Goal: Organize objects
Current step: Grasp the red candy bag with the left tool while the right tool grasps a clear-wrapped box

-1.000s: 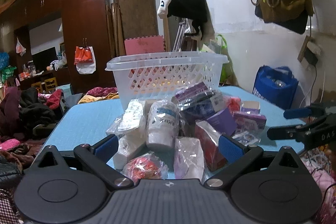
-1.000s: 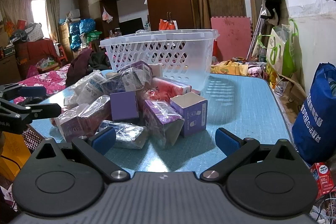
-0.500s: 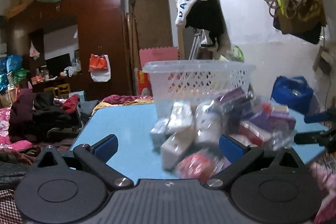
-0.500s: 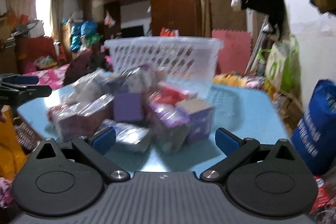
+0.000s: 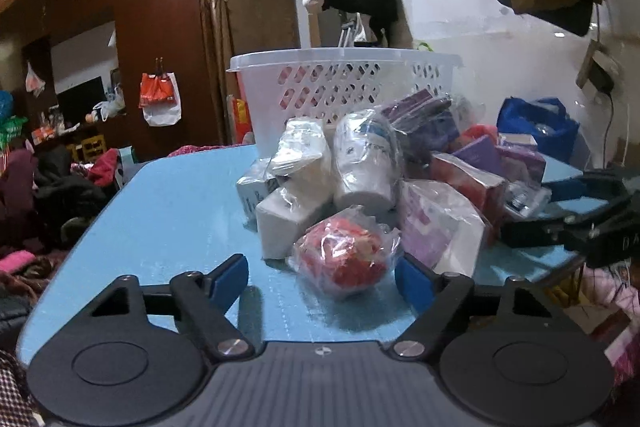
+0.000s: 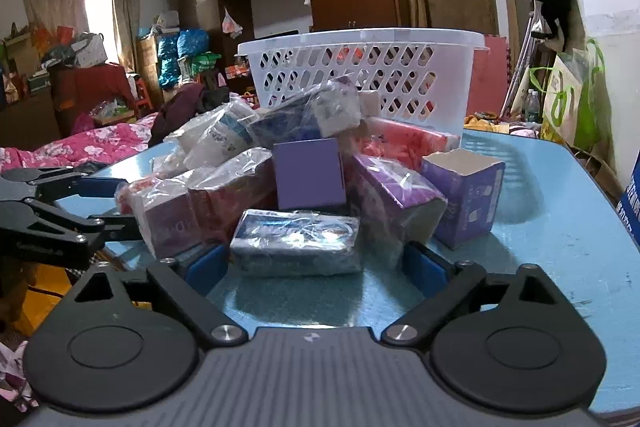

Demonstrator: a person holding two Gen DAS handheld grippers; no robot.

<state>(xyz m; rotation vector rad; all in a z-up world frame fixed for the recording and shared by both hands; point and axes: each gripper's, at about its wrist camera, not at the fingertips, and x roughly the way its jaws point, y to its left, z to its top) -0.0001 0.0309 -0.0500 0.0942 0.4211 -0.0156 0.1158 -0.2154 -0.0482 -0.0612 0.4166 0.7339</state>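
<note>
A pile of wrapped packs and small boxes lies on a blue table in front of a white perforated basket. My left gripper is open, its fingers flanking a red wrapped bundle at the pile's near edge, apart from it. My right gripper is open around a blue-and-white wrapped pack without squeezing it. The right gripper also shows in the left wrist view, and the left gripper in the right wrist view. The basket stands behind the pile.
White wrapped rolls, purple boxes and a purple open-topped box crowd the pile. The table's right part is bare blue surface. A blue bag, wardrobes and clothes surround the table.
Both grippers swung and came back toward the pile, closer and lower than a second ago. The right gripper's fingers now flank the blue-and-white pack; the left's flank the red bundle.
</note>
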